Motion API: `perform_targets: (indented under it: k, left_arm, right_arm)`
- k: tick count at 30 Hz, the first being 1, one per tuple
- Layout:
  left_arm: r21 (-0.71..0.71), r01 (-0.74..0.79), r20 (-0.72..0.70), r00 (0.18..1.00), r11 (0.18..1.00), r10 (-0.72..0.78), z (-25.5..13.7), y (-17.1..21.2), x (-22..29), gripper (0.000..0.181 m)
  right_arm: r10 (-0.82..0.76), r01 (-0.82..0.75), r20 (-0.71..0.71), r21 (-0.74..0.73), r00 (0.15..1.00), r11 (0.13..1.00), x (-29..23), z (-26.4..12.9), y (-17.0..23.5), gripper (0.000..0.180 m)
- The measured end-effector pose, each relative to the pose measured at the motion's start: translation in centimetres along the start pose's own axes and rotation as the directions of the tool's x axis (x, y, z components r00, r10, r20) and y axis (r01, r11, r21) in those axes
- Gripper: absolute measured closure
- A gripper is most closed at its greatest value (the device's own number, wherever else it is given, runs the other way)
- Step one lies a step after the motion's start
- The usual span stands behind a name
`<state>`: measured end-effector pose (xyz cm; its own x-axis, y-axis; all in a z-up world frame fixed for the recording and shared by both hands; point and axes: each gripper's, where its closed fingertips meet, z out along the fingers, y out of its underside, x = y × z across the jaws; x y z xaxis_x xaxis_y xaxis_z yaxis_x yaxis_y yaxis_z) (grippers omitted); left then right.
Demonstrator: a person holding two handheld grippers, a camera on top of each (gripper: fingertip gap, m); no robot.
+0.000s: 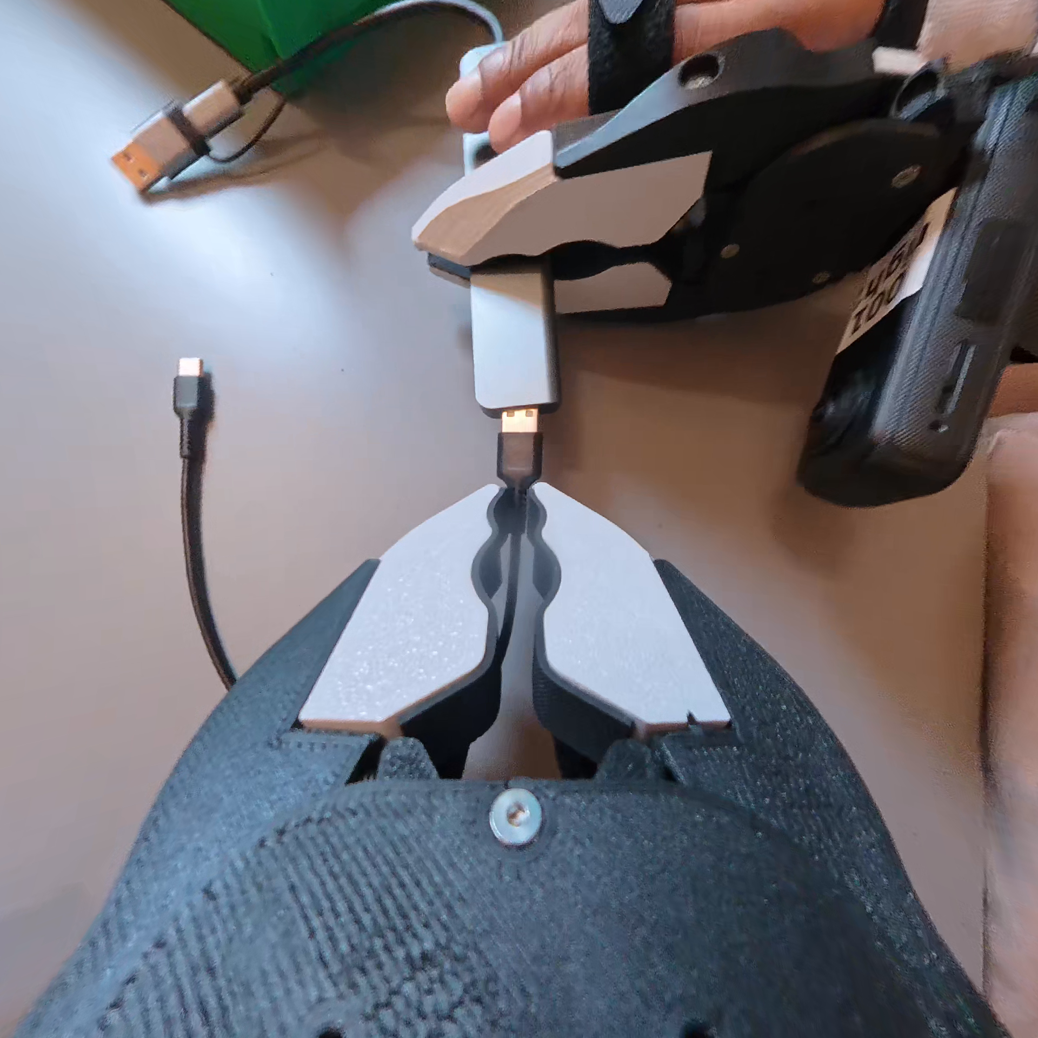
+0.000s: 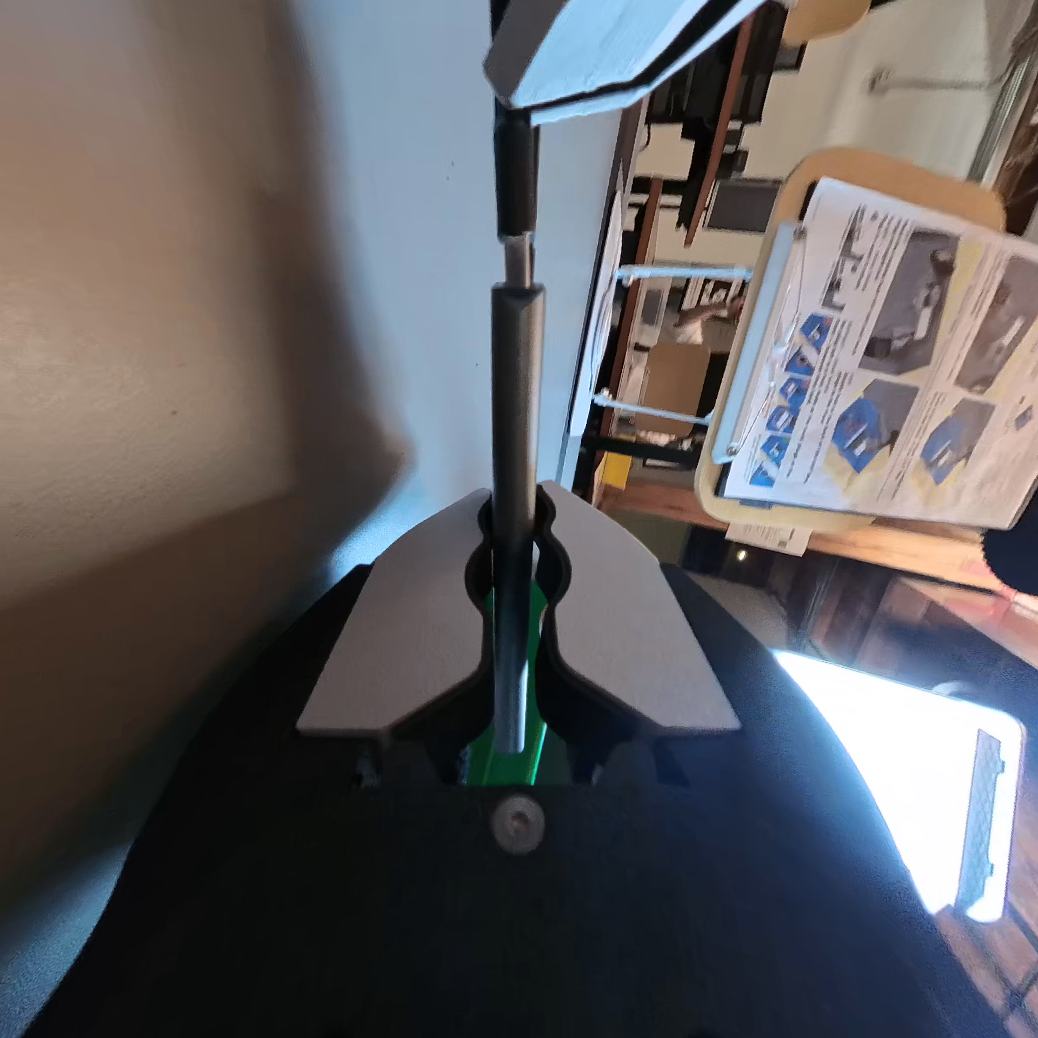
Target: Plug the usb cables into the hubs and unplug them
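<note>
My left gripper point(image 1: 515, 491) is shut on a black USB cable point(image 1: 508, 590) just behind its plug point(image 1: 519, 449). The plug's metal tip meets the end port of a grey hub point(image 1: 514, 337), and part of the metal still shows. My right gripper point(image 2: 515, 500) is shut on that hub point(image 2: 517, 365), which is seen edge-on there. It also shows in the left wrist view point(image 1: 449, 253), coming in from the right with a person's hand point(image 1: 522, 73) on it. In the right wrist view the plug point(image 2: 514, 180) and the left gripper's fingers point(image 2: 590, 50) are at the top.
The cable's other end point(image 1: 188, 382) lies on the beige table point(image 1: 281, 281) at left. A second hub with an orange plug point(image 1: 174, 140) lies far left by a green box point(image 1: 292, 33). A clipboard with printed sheets point(image 2: 870, 359) stands beyond the table edge.
</note>
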<state>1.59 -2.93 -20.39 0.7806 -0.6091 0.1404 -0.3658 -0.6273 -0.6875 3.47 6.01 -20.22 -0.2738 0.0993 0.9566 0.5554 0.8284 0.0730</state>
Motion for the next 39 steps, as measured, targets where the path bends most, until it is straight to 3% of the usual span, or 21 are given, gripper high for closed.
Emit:
perform_targets:
  k: [4, 13, 22, 28, 32, 35, 39]
  left_arm:
    - [0.06, 0.04, -0.008, 0.999, 0.997, -0.039, -0.2, -1.3, 0.5, 0.175]
    - [0.022, 0.024, 0.112, 0.993, 0.999, -0.026, -0.1, -1.0, -1.0, 0.174]
    - [0.091, 0.021, 0.044, 0.999, 0.996, -0.025, -0.2, -2.7, 0.7, 0.174]
    - [0.112, 0.057, 0.038, 0.997, 0.992, -0.061, -0.6, -2.0, -0.1, 0.174]
    - [0.175, 0.065, 0.037, 0.997, 0.982, -0.073, -2.1, -3.0, -0.4, 0.174]
    - [0.169, 0.078, 0.021, 0.996, 0.982, -0.083, -2.0, -2.8, -0.2, 0.174]
    - [0.122, 0.088, 0.022, 0.996, 0.989, -0.091, -1.3, -2.1, -0.2, 0.174]
  right_arm:
    - [0.054, -0.053, 0.01, -0.084, 0.998, 0.995, 0.2, 0.3, 0.8, 0.169]
    - [0.1, -0.097, 0.016, -0.142, 0.995, 0.985, 0.3, 0.1, 0.7, 0.17]
    - [0.137, -0.114, 0.099, -0.209, 0.986, 0.971, -1.1, 0.4, 0.9, 0.17]
    - [0.195, -0.184, 0.058, -0.152, 0.979, 0.971, 0.3, -0.2, 0.8, 0.168]
    - [0.233, -0.233, 0.014, 0.052, 0.972, 0.971, 2.3, -1.1, -1.2, 0.167]
    - [0.173, -0.172, 0.004, 0.124, 0.985, 0.977, 2.0, -1.5, -2.2, 0.168]
    - [0.08, -0.079, -0.004, 0.093, 0.997, 0.993, 1.6, -1.6, -2.3, 0.169]
